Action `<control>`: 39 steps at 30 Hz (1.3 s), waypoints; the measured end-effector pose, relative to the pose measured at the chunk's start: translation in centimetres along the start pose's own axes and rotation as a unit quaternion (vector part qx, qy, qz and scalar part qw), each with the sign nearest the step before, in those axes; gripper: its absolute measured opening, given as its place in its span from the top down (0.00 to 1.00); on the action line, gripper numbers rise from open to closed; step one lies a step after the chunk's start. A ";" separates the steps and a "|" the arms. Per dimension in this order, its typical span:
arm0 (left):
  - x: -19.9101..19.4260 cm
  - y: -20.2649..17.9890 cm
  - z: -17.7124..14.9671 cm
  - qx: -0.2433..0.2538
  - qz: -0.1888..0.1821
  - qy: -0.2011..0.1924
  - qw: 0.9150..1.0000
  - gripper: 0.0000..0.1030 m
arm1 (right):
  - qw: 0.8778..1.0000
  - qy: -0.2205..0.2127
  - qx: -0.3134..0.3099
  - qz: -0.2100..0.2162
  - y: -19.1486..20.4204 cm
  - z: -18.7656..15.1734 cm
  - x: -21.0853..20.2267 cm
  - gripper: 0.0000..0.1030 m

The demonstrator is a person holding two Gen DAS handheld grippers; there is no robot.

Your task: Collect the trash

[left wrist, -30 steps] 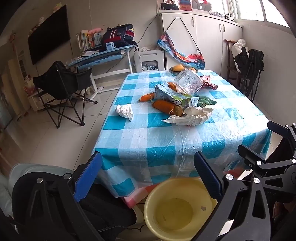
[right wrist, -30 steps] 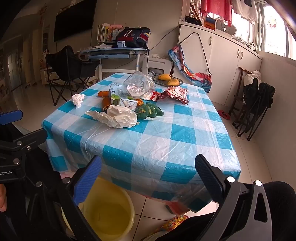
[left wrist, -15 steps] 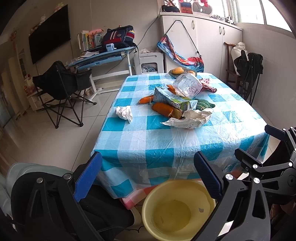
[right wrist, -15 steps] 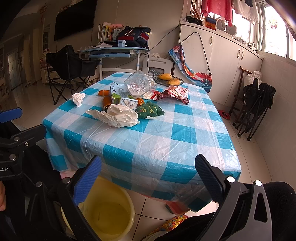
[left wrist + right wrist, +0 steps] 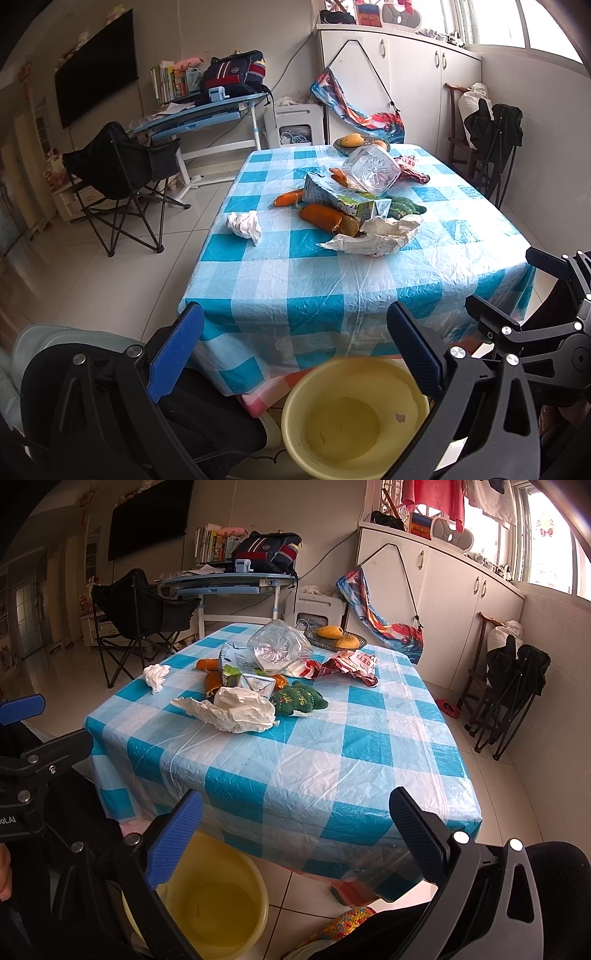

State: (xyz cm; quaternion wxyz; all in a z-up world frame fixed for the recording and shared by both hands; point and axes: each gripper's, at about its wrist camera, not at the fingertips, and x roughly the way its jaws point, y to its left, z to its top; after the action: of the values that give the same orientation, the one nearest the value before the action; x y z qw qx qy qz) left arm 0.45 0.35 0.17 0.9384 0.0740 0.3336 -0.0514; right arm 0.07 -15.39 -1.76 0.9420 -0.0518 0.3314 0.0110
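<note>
A blue-checked table (image 5: 325, 280) (image 5: 295, 768) holds a heap of trash: a crumpled white paper (image 5: 373, 236) (image 5: 236, 709), a small tissue wad (image 5: 244, 225) (image 5: 156, 675), a milk carton (image 5: 343, 197) (image 5: 243, 675), a clear plastic bottle (image 5: 371, 170) (image 5: 275, 648) and a red wrapper (image 5: 347, 666). A yellow bucket (image 5: 354, 417) (image 5: 218, 901) stands on the floor at the table's near edge. My left gripper (image 5: 295, 354) and right gripper (image 5: 295, 838) are both open and empty, held in front of the table above the bucket.
Carrots (image 5: 325, 218), a green plush toy (image 5: 299, 699) and a basket of mangoes (image 5: 336, 635) also lie on the table. A black folding chair (image 5: 122, 177) stands left, a desk (image 5: 207, 110) behind, cabinets (image 5: 443, 602) and folded chairs (image 5: 509, 690) right.
Both grippers have pulled back slightly from the table, so it looks a little smaller. Both stay open and empty.
</note>
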 end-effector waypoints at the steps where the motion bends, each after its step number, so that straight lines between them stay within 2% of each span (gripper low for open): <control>1: 0.0 0.0 0.0 0.000 0.000 0.000 1.000 0.07 | 1.000 0.000 0.000 0.000 0.0 0.0 0.0 0.06; 39: 0.4 0.4 0.0 -0.007 0.000 0.005 1.000 0.07 | 1.000 0.001 0.001 0.000 0.0 0.1 0.1 0.06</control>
State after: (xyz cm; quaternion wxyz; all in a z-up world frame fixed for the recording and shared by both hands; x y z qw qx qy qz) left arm 0.80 0.69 0.01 0.9373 0.0675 0.3385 -0.0484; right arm 0.23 -15.35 -1.75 0.9417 -0.0507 0.3325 0.0107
